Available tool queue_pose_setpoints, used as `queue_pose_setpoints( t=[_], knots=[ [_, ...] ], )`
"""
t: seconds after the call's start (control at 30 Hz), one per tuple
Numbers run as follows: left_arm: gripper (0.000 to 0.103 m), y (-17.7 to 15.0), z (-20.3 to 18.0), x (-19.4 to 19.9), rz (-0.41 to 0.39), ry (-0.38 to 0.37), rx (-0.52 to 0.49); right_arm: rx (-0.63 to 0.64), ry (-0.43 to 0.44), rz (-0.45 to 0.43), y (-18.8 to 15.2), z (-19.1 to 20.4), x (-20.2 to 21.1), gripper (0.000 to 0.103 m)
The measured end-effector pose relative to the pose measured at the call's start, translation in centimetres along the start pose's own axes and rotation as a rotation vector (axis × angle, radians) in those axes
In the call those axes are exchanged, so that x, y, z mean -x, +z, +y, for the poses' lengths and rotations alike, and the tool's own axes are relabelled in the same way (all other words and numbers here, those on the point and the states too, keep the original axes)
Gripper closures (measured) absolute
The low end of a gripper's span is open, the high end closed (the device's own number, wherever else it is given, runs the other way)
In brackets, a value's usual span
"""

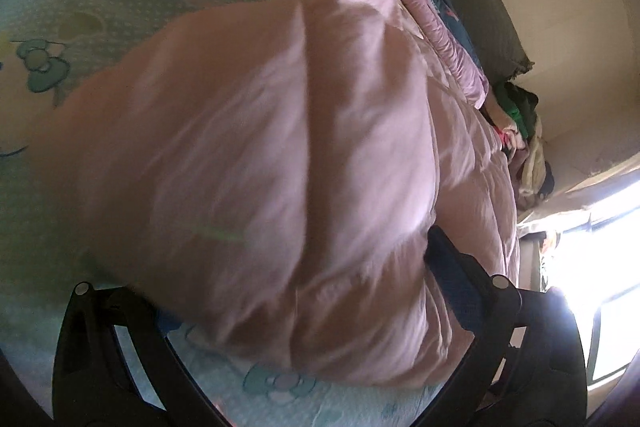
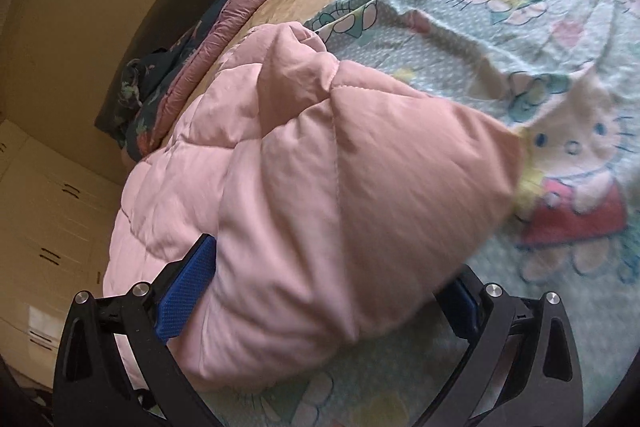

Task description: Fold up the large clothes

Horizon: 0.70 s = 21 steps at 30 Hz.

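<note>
A pink quilted jacket point(image 2: 304, 195) lies bunched on the bed, over a pale blue cartoon-print sheet point(image 2: 520, 39), near the bed's edge where a mauve blanket point(image 2: 236, 11) runs along the side. The right tongs point(image 2: 324, 291) stand wide, with a thick fold of the jacket filling the gap and pressing against both blue pads point(image 2: 188, 291). The left tongs point(image 1: 304, 291) are likewise spread wide around the padded bulk, whose fabric hides most of one finger.
</note>
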<state>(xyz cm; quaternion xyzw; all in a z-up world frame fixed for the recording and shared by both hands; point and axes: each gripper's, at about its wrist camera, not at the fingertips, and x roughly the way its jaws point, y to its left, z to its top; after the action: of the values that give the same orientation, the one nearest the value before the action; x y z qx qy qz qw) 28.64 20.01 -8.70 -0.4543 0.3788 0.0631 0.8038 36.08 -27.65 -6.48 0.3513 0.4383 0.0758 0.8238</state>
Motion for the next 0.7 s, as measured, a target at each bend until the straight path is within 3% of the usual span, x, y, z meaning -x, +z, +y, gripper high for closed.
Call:
queue_pose_setpoints(
  t=[0.2,0.3,0.43,0.53,0.7],
  knots=[
    [0.008,0.4,-0.4,-0.7,-0.022,-0.014,-0.018,0.011,0.054,-0.016,0.5,0.2,-1.1,0.005],
    [0.011,0.6,-0.7,-0.7,-0.036,-0.008,-0.039,0.033,0.078,-0.030,0.7,0.6,-1.2,0.020],
    [0.026,0.4,-1.8,-0.1,-0.060,0.017,-0.097,0.085,0.098,-0.046,0.6,1.6,-1.0,0.040],
    [0.041,0.3,-3.0,0.4,-0.080,0.049,-0.158,0.146,0.086,-0.055,0.6,2.7,-0.6,0.048],
    [0.058,0.0,-5.6,1.3,-0.112,0.104,-0.266,0.280,0.037,-0.068,0.7,5.2,0.1,0.059]
  ],
)
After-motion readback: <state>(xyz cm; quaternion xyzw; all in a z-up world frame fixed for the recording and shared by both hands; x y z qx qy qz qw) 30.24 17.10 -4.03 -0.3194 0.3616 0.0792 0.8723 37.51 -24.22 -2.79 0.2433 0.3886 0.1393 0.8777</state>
